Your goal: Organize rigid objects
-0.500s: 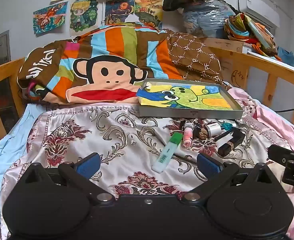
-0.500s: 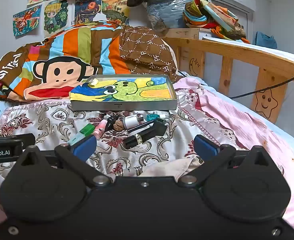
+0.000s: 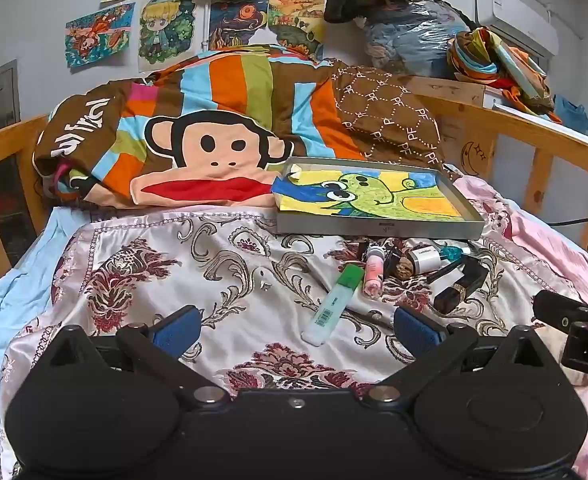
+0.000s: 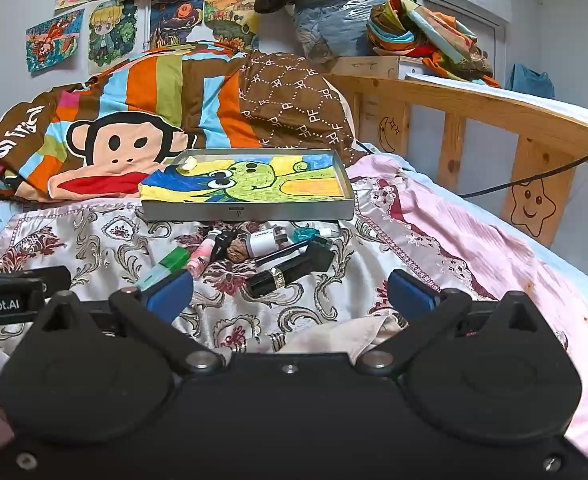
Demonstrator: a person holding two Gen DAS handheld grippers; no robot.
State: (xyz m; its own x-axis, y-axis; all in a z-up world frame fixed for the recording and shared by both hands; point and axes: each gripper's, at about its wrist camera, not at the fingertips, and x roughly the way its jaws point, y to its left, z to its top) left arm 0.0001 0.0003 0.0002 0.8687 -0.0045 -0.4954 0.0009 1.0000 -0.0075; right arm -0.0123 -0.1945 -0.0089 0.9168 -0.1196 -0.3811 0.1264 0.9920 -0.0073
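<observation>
Covering the bed (image 3: 254, 280): patterned satin sheet. Grey tray (image 4: 250, 210) w/ crayon drawing sits at far end by monkey quilt (image 3: 198, 148). Small items clustered just in front: green highlighter (image 3: 331, 304), black tube (image 4: 290, 272), pink bottle (image 3: 373, 272). Left gripper (image 3: 295, 326) & right gripper (image 4: 290, 294) jaws wide, empty.

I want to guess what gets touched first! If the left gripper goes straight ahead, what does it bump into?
Probably the green-capped highlighter: it lies on the bedspread between the open jaws of the left gripper, slightly right of centre. Depth is hard to judge, so it might pass just over it.
</observation>
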